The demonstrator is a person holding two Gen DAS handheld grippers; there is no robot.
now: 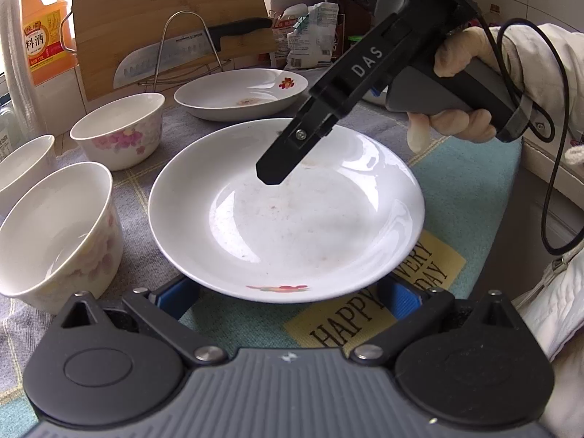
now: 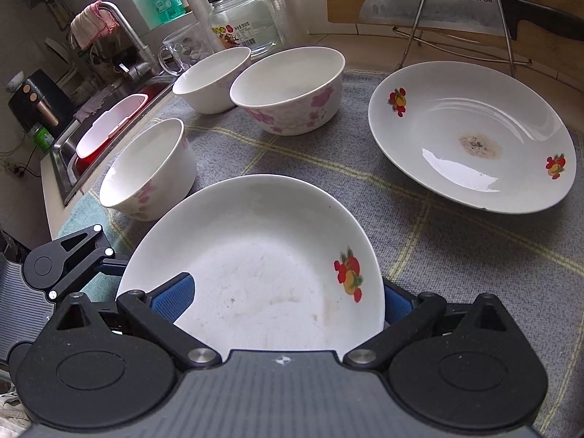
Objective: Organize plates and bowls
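A white plate with fruit prints [image 1: 288, 215] is held above the cloth. My right gripper [image 1: 272, 173] comes in from the upper right and is shut on its far rim; in the right wrist view the plate [image 2: 255, 266] sits between the blue pads. My left gripper [image 1: 288, 297] is open under the plate's near rim, with its blue pads on either side. A second fruit-print plate [image 1: 241, 93] [image 2: 471, 135] lies on the cloth beyond. Three white floral bowls [image 2: 292, 87] [image 2: 211, 76] [image 2: 146, 168] stand at the left.
A grey checked cloth [image 2: 419, 241] covers the counter. A knife on a wire rack [image 1: 175, 58] and a cutting board [image 1: 164, 11] stand behind. An orange bottle [image 1: 43, 33] is at the back left. The sink [image 2: 98, 135], a glass jar [image 2: 237, 18] and a mug [image 2: 179, 51] are at the left.
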